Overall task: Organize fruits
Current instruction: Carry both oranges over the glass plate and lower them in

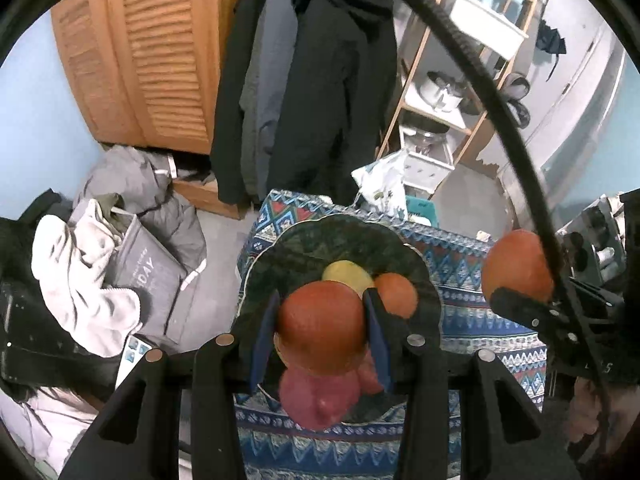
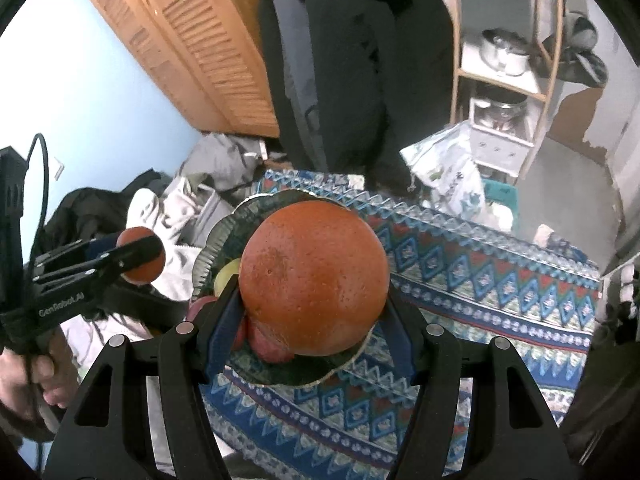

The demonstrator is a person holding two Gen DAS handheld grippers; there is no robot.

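Observation:
My left gripper [image 1: 322,300] is shut on an orange [image 1: 322,328] just above a dark plate [image 1: 256,264] with a scalloped rim. On the plate lie a yellow fruit [image 1: 346,276], a smaller orange [image 1: 396,294] and a red apple [image 1: 316,396]. My right gripper [image 2: 312,296] is shut on a larger orange [image 2: 314,276], over the same plate [image 2: 212,248]. The right wrist view shows the left gripper [image 2: 140,256] and its orange at the left, beside the plate's edge. A yellow fruit [image 2: 226,276] and red apples [image 2: 272,344] peek out under the big orange.
The plate rests on a table with a blue patterned cloth [image 2: 480,280]. Dark coats [image 1: 312,80] hang behind it, next to a louvred wooden door [image 1: 160,60] and a wooden shelf [image 1: 440,100]. Clothes and a grey bag [image 1: 140,272] lie on the floor at the left.

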